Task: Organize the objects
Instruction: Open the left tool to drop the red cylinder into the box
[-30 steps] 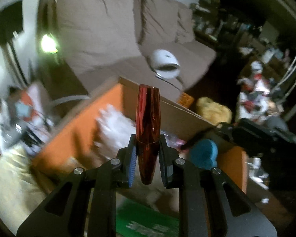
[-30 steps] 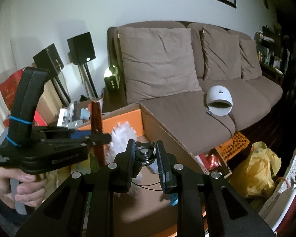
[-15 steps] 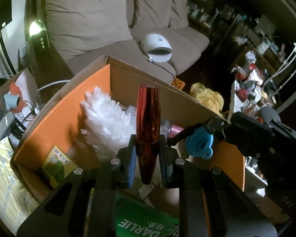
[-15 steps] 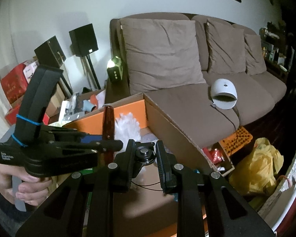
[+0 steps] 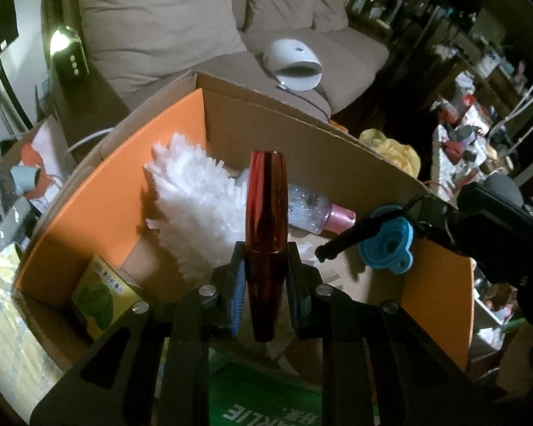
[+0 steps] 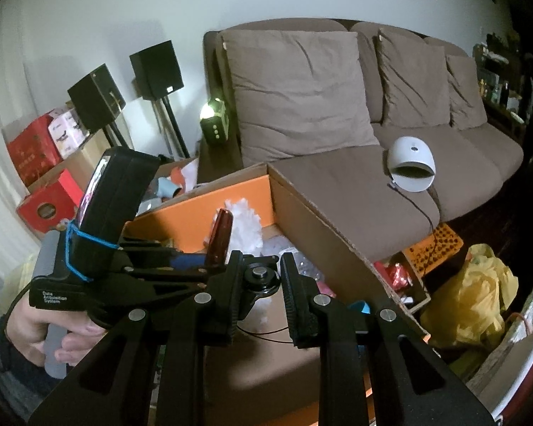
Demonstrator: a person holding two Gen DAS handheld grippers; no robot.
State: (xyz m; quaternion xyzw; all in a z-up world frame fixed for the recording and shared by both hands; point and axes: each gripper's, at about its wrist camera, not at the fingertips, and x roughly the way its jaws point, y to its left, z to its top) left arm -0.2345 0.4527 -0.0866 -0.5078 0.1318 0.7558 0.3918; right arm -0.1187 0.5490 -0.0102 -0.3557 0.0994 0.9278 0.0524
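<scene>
My left gripper (image 5: 266, 277) is shut on a glossy red tube (image 5: 266, 213) that stands upright between its blue pads, over an open cardboard box (image 5: 302, 131) with orange inner walls. The right wrist view shows that left gripper (image 6: 209, 261) and the red tube (image 6: 221, 236) above the box (image 6: 312, 220). My right gripper (image 6: 261, 294) is shut on a small black round piece (image 6: 261, 277) with a metal centre. In the left wrist view the right gripper (image 5: 325, 254) reaches in from the right, with a blue funnel (image 5: 391, 239) at its fingers; I cannot tell how the funnel is attached.
Inside the box lie a white fluffy duster (image 5: 192, 206), a clear bottle with a pink cap (image 5: 312, 209) and a yellow-green carton (image 5: 99, 294). A brown sofa (image 6: 302, 99) with a white dome device (image 6: 410, 163) stands behind. A hand (image 6: 53, 330) grips the left handle. A yellow bag (image 6: 476, 298) lies right.
The left gripper has moved in over the box and tilted down, so the box contents show larger. Both grippers keep hold of what they had.
</scene>
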